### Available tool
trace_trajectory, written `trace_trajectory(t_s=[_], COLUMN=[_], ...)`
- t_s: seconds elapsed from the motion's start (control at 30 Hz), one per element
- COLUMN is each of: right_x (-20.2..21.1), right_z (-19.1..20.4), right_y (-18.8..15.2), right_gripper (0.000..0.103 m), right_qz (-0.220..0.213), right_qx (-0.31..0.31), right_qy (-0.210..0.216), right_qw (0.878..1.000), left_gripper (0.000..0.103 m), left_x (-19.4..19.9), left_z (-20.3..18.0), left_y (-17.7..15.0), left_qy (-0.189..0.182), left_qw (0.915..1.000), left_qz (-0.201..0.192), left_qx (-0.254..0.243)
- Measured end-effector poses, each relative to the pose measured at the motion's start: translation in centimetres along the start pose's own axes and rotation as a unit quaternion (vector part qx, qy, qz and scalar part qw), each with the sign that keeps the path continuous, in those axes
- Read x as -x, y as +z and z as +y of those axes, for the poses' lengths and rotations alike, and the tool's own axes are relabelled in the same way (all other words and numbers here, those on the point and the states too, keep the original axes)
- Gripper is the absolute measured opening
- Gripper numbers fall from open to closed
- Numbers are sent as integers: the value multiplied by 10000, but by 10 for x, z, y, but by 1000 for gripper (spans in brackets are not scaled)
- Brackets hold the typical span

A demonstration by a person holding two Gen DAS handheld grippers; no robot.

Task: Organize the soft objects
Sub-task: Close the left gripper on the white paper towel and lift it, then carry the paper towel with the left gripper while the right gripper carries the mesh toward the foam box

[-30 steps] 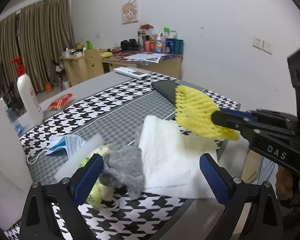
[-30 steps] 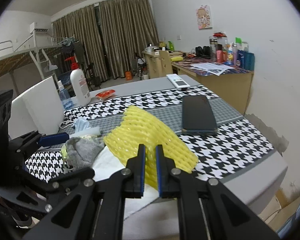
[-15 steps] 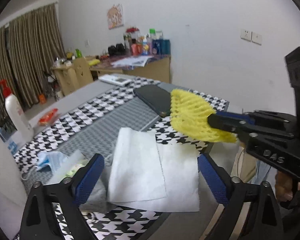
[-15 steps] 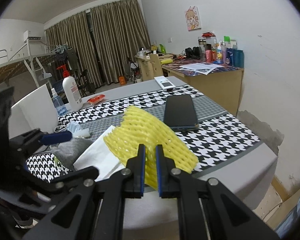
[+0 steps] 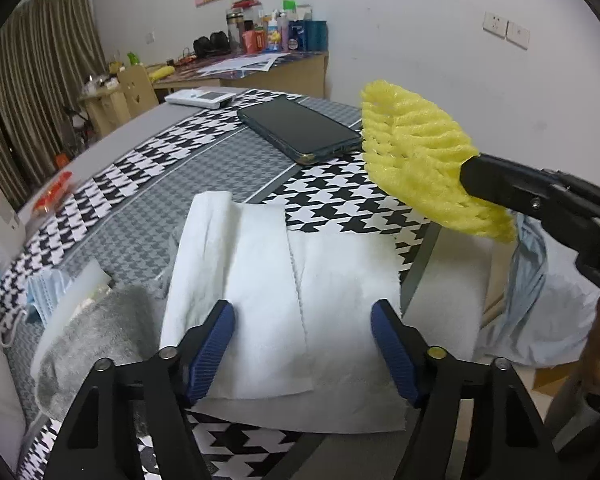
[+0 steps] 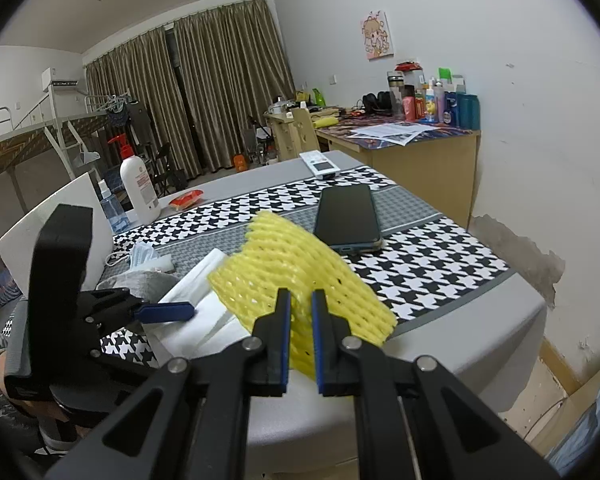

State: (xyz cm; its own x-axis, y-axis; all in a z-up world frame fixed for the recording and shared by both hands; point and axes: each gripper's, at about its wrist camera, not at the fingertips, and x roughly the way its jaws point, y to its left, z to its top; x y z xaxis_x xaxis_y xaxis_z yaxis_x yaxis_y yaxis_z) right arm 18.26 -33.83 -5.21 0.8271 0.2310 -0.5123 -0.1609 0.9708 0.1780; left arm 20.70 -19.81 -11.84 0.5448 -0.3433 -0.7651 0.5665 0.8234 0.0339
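Observation:
A white paper towel (image 5: 268,300) lies flat on the houndstooth table cloth (image 5: 340,200), near the front edge. My left gripper (image 5: 304,344) is low over it, jaws closing, with the towel between the blue pads and neither pad pressing on it. A grey fluffy cloth (image 5: 96,336) lies just left of it, with a blue face mask (image 5: 44,292) beyond. My right gripper (image 6: 300,320) is shut on a yellow foam net (image 6: 300,276) and holds it in the air over the table's right front corner. The net (image 5: 416,160) hangs right of the towel.
A dark phone (image 5: 300,130) lies behind the towel, with a white remote (image 5: 200,98) farther back. At the far left are a red packet (image 6: 186,199), a lotion bottle (image 6: 138,184) and a white board (image 6: 60,216). The table's edge (image 6: 500,304) runs at right.
My left gripper has moved right, off the grey cloth and over the white towel, come lower, and its jaws have narrowed. The right gripper keeps the yellow net in about the same place.

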Motion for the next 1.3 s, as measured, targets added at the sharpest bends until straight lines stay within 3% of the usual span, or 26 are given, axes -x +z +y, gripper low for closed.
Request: trace_trajectory(t_s=[0.13,0.2,0.27,0.37,0.6,0.77,0.93,1.3], right_x=[1,1,3,8,12,12,12,15], right_z=[-1,-1,-1,0,3,9,16,40], right_y=[1,1,1,2,4,7,10,21], right_gripper=[13,13,13,13,13,13,12,13], right_qz=[-19,-10,-27,-83,-154,-180,-220,-339], right_qx=[-16,-26,-25,-14,-9,49,96,320], right_qy=[3,-5,3,1,-17,19,76,317], right_qw=[10000,10000,10000,10000,9999,9998,9997,9984], left_gripper=[65,54,18,9,5,5,5,5], left_x=[0,1,2,1,35,69,100,139], left_z=[0,-2,-3,4,22,47,54,62], left_y=[0,0,2,5,13,21,24,16], left_qy=[49,21,118,117,-100,-271,-353,174], left_qw=[10000,10000,9998,9999,9982,9920,9863,9789], left_qz=[-5,2,17,51,-529,-1001,-1403,-1859], left_qx=[-54,-80,-132,-44,282,725,799,831])
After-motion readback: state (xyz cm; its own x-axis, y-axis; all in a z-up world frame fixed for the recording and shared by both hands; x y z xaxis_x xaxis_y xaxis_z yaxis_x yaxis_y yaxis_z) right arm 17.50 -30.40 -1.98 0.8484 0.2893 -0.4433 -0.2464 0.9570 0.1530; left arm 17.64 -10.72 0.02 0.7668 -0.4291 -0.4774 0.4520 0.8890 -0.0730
